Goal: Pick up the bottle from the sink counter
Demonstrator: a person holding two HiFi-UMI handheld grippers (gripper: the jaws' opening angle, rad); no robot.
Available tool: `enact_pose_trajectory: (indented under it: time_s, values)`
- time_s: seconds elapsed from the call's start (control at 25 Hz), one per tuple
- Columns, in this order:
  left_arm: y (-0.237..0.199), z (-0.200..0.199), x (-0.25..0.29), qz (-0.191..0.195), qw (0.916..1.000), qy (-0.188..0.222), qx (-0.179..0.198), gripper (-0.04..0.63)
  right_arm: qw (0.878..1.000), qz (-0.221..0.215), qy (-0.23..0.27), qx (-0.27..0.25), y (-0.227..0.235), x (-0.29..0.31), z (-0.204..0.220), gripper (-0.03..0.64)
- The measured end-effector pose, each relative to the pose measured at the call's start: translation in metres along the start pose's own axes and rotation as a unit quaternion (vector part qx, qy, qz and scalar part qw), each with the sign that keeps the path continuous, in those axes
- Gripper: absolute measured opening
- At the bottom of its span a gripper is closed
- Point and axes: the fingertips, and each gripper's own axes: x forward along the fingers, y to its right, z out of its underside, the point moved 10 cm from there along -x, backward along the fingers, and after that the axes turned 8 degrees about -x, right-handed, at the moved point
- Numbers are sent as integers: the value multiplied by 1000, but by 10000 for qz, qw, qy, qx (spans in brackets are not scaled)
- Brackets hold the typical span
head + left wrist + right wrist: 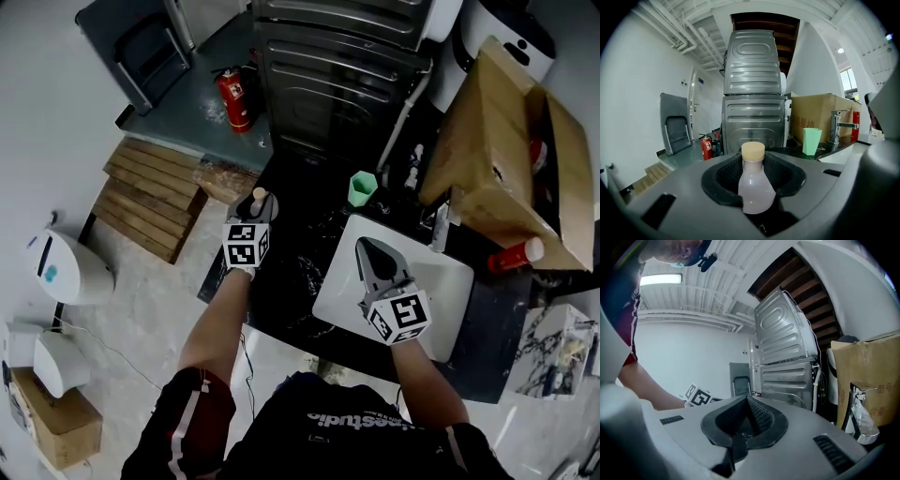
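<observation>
the bottle [753, 190] is small and flask-shaped, with a pale, cloudy pinkish body that is wide at the base and narrows to a short neck under a tan cap [753, 151]. it stands upright at the left edge of the dark counter [281, 272], between the jaws of the left gripper [754, 164], which close against its sides.

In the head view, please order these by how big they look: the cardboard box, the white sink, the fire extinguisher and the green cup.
1. cardboard box
2. sink
3. fire extinguisher
4. green cup
The fire extinguisher stands lower, on the floor, farther from the camera, so it probably looks smaller here than it really is.
</observation>
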Motion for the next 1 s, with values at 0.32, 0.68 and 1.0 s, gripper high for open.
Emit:
enact_pose_trajectory:
  time_s: [0.32,0.68,1.0]
  values:
    - [16,2,-22,251,9994,80,234,146,9998,168,-133,-20,6,-35,3,37]
    - [89,-38,-101,1198,9872,845,627,146,9980,544,52,312,15,-106,-25,37]
    - [172,-85,-168,1788,9761,931,812,146,9961,719,-4,514,25,-187,-72,37]
